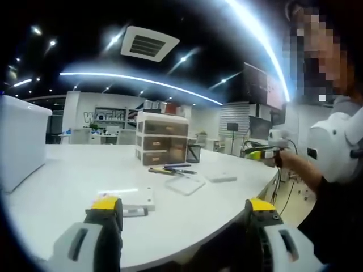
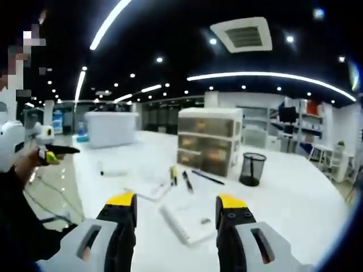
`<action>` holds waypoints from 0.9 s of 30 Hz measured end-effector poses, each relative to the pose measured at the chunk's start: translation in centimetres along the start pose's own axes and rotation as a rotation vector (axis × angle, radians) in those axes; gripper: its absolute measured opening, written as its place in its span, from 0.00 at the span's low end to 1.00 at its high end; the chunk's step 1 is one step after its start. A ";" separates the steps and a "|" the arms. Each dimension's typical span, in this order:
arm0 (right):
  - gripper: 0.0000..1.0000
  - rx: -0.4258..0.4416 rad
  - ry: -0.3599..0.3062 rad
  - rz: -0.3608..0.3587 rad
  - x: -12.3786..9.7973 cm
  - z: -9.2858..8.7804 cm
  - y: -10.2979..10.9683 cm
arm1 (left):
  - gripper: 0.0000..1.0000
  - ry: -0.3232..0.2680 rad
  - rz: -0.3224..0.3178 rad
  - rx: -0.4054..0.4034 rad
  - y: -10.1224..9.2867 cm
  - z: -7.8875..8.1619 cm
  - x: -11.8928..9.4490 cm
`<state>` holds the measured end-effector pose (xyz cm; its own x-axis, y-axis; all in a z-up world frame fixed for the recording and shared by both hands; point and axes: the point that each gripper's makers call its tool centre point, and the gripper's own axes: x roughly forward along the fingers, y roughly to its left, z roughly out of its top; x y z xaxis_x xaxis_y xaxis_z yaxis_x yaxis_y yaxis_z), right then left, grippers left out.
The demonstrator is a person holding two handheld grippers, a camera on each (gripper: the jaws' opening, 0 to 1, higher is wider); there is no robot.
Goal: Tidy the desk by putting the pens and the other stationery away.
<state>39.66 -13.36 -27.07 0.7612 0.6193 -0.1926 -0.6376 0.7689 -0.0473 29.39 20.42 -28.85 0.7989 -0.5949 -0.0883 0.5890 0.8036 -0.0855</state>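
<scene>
Both tools, the left tool (image 1: pixel 180 218) and right tool (image 2: pixel 176 212), are hanging released and empty, facing the pens (image 2: pixel 187 181) ahead on the bench (image 2: pixel 295 198), ready to grab.

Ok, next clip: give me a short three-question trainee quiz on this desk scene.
1. True or false: the black mesh pen cup stands upright beside the translucent three-drawer organiser.
2. Where do the loose pens lie: A) inside the cup, B) on the white desk in front of the organiser, C) in a drawer?
3. What is the state of the right gripper and the left gripper?

Key: 1 true; 2 B; 3 both open, holding nothing.
</scene>
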 end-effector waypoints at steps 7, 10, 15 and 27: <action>0.52 -0.010 0.088 0.070 2.5 -0.3 0.4 | 0.88 -0.001 0.009 -0.003 0.4 -0.2 -0.3; 0.53 -0.033 0.122 0.085 3.7 -0.2 0.2 | 0.87 0.000 0.012 -0.007 0.7 -0.3 -0.4; 0.53 -0.030 0.158 0.115 5.5 0.2 0.0 | 0.87 -0.002 0.011 -0.009 0.9 -0.3 -0.5; 0.49 -0.037 0.281 0.180 10.3 0.2 -0.7 | 0.87 -0.004 0.016 -0.010 1.4 -0.5 -0.7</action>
<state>47.98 -7.48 -28.85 0.5766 0.6727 -0.4637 -0.7666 0.6418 -0.0222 29.59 22.00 -29.45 0.8085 -0.5822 -0.0862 0.5751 0.8126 -0.0944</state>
